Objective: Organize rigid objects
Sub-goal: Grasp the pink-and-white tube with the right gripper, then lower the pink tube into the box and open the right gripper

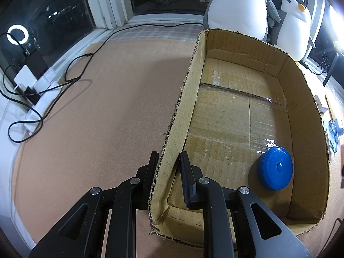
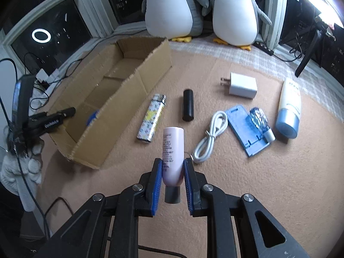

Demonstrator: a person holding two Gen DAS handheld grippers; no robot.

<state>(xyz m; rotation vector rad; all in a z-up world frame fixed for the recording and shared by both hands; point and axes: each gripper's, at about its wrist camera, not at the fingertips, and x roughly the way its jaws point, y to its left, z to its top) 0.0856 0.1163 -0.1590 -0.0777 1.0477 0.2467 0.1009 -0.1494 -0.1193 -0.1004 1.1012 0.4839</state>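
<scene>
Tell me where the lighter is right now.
In the right wrist view, the lighter lies on the mat left of centre, between the cardboard box on its left and the black cylinder on its right.

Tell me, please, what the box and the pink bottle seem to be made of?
The box looks like corrugated cardboard, matte brown: its torn rim shows fluting. The pink bottle, pinched in the right claw, looks like smooth plastic with a soft sheen and a dark cap, though that is a guess.

I count two plush penguins (image 2: pixel 169 8) at top, one cardboard box (image 2: pixel 120 99), two tubes (image 2: pixel 173 150) — one lighter (image 2: pixel 151 118), one charger (image 2: pixel 243 85), one cable (image 2: pixel 209 137).
</scene>
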